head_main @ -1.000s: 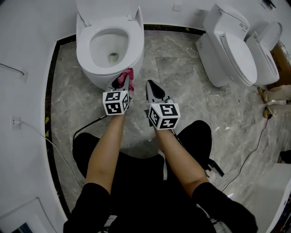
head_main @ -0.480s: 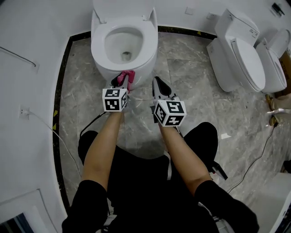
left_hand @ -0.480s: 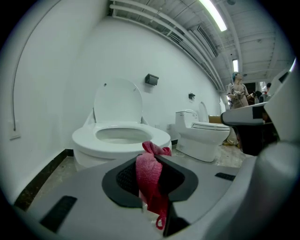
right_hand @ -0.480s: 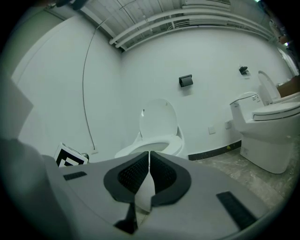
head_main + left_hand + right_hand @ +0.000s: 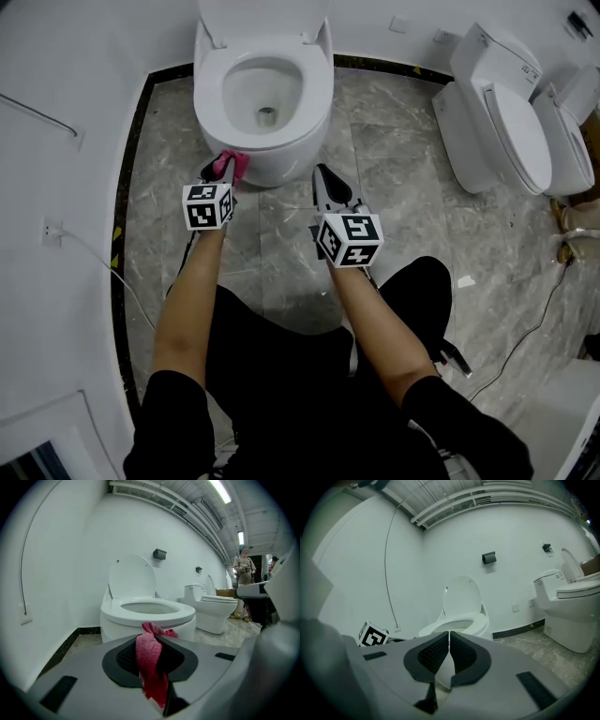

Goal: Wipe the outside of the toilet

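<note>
Left gripper [image 5: 221, 169]: jaws clamped on a pink cloth [image 5: 151, 660], held at the lower left front of the toilet [image 5: 281, 161]; whether it touched could not be told.

Right gripper [image 5: 324, 184]: jaws pressed together, empty, near the bowl's right front.

Progress, as judged: wiping under way; right side and back apparently remained.

Head view alone placed the cloth against the bowl. Left gripper view alone showed a distant person [image 5: 243, 573].

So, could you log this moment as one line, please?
left gripper: shut on pink cloth | cloth by toilet bowl | right gripper: shut, empty
</note>
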